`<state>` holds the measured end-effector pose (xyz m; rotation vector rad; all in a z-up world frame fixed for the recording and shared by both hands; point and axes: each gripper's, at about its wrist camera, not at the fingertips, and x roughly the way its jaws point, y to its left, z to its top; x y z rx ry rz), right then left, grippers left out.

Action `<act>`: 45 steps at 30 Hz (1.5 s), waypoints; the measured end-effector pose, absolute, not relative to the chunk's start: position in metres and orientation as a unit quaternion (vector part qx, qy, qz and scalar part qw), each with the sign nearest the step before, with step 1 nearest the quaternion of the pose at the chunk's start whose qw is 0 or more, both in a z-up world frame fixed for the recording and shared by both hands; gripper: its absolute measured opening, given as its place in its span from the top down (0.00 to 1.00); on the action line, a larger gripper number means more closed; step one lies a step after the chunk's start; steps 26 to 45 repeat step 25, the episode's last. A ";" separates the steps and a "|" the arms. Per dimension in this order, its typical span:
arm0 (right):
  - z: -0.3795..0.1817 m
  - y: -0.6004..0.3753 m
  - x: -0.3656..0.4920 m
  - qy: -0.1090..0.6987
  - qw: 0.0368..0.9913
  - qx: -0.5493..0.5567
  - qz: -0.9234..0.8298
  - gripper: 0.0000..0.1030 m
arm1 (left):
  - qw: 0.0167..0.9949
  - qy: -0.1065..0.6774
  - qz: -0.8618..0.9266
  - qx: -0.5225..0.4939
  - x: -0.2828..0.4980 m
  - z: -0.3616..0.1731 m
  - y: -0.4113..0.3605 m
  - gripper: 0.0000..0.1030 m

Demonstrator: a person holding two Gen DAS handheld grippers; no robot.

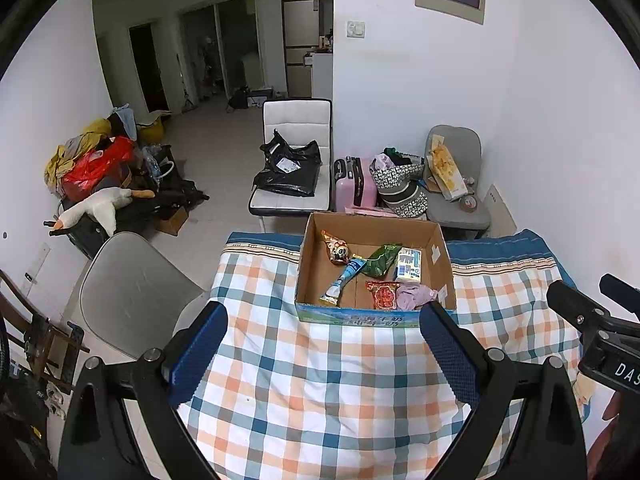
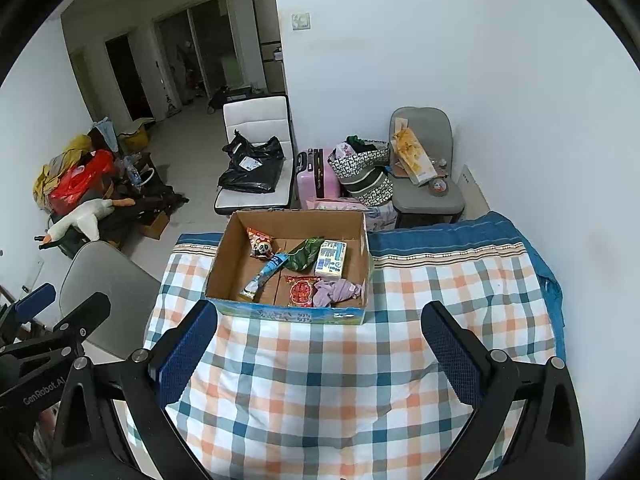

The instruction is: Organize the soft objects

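Observation:
An open cardboard box [image 1: 442,256] [image 2: 224,256] stands at the far side of a table covered with a checked cloth [image 1: 320,380] [image 2: 320,380]. In it lie a panda snack bag [image 1: 335,246], a blue tube [image 1: 346,278], a green packet [image 1: 382,259], a white tissue pack [image 1: 409,266], a red packet [image 1: 383,295] and a lilac cloth [image 1: 414,294] [image 2: 334,292]. My left gripper [image 1: 324,354] is open and empty above the cloth, short of the box. My right gripper [image 2: 320,354] is open and empty, beside it to the right.
A grey chair [image 1: 132,292] stands left of the table. Behind the table are a white chair with a black bag [image 1: 288,164], a pink suitcase [image 1: 354,184], a patterned bag [image 1: 400,184] and a grey chair [image 1: 456,184]. A pile of clutter with a plush goose [image 1: 96,208] lies at the left wall.

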<state>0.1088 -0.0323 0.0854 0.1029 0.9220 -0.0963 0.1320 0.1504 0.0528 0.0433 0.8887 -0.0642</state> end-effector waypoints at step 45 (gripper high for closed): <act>0.089 -0.034 0.107 0.439 0.896 0.046 -0.050 0.00 | 0.906 0.422 -0.025 0.018 0.136 0.063 0.154 0.04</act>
